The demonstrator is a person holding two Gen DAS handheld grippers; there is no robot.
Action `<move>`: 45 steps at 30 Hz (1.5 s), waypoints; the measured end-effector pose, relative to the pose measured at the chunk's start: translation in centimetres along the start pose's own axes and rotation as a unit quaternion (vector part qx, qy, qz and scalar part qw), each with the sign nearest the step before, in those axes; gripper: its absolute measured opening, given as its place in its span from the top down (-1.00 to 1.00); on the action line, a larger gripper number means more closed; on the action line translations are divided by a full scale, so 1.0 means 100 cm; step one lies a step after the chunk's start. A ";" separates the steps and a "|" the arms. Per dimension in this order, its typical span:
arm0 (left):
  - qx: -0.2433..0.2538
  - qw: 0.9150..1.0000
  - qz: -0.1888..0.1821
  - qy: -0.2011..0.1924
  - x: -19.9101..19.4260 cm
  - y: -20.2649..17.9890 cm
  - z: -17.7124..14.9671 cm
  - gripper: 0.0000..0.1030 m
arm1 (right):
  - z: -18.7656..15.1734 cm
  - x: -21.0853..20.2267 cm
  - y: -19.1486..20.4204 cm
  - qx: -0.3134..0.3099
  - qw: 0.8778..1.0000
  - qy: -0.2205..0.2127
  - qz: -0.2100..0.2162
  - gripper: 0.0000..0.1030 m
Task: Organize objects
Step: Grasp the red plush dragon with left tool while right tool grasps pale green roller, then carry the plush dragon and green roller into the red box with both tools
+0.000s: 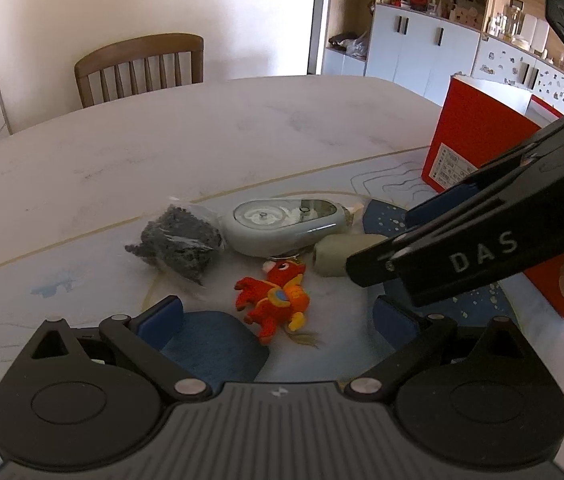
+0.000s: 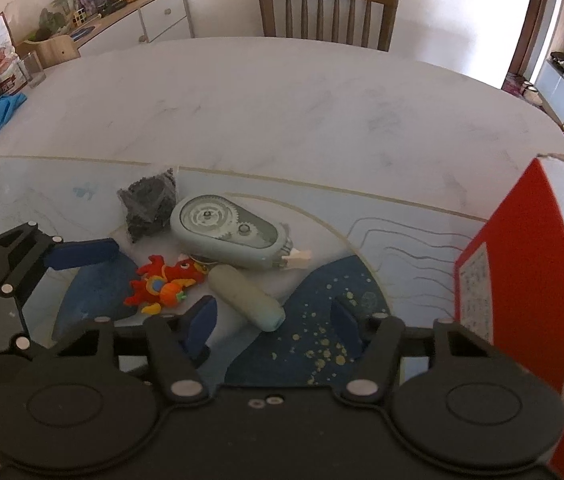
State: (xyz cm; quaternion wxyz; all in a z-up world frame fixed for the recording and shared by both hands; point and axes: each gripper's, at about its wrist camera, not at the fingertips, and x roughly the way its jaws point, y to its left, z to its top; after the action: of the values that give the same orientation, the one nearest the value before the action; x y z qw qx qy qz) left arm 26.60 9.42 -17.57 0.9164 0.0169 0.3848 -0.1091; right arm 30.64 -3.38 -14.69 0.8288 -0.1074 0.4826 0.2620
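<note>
Centrally on a pale blue patterned mat (image 2: 82, 208) lie four things, one of each: a grey-green cylinder (image 2: 246, 295), its long axis running from far left to near right; a grey tape dispenser (image 2: 228, 232) with visible gears; a red-orange plush toy (image 2: 164, 283); a bag of dark bits (image 2: 149, 206). One red box (image 2: 521, 264) stands right. The right gripper (image 2: 272, 326) straddles the cylinder's near end, fingers apart, not touching. The left gripper (image 1: 278, 314) is spread wide above the plush.

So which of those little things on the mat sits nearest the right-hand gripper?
The pale grey-green cylinder, lying just before the right gripper; the red plush toy lies off to its side.
</note>
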 end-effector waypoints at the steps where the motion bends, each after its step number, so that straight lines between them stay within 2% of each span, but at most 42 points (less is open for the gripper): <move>1: 0.001 1.000 0.000 0.000 0.000 -0.001 0.000 -0.97 | 0.000 0.001 0.000 -0.001 1.000 0.001 0.002 -0.12; 4: 0.004 1.000 -0.002 -0.001 0.001 -0.003 0.001 -0.90 | 0.000 0.004 0.003 -0.006 1.000 0.002 0.008 -0.03; 7: 0.009 1.000 -0.001 -0.002 0.000 -0.005 0.002 -0.75 | 0.001 0.007 0.005 -0.007 1.000 0.003 0.012 0.04; 11: 0.018 1.000 0.004 -0.006 0.000 -0.007 0.004 -0.41 | 0.002 0.009 0.007 -0.011 1.000 0.004 0.016 0.13; 19: 0.039 0.999 0.009 -0.003 -0.002 -0.012 0.005 -0.02 | 0.003 0.008 0.005 0.012 1.000 0.004 0.021 0.36; 21: 0.039 0.999 0.016 -0.004 -0.003 -0.011 0.006 0.24 | 0.003 0.007 0.001 0.027 0.999 0.005 0.022 0.46; 24: 0.038 0.999 0.013 0.000 -0.003 -0.009 0.008 0.24 | 0.001 0.005 -0.004 0.043 0.999 0.007 0.024 0.61; 27: 0.039 0.999 0.016 0.001 -0.005 -0.011 0.008 0.25 | -0.003 0.001 -0.005 0.047 0.999 0.004 0.023 0.66; 34: 0.031 0.999 0.011 0.011 -0.011 -0.013 0.003 0.25 | -0.017 -0.014 -0.005 0.074 0.997 0.000 0.020 0.71; 45: -0.020 0.999 -0.006 0.029 -0.041 -0.017 -0.008 0.25 | -0.044 -0.050 0.001 0.100 0.995 -0.006 0.026 0.73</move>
State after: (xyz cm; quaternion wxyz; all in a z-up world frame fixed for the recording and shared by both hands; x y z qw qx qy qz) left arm 22.86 8.62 -15.14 0.9041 -0.0007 0.4139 -0.1060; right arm 25.36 -6.88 -12.69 0.8313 -0.0100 0.5039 0.2342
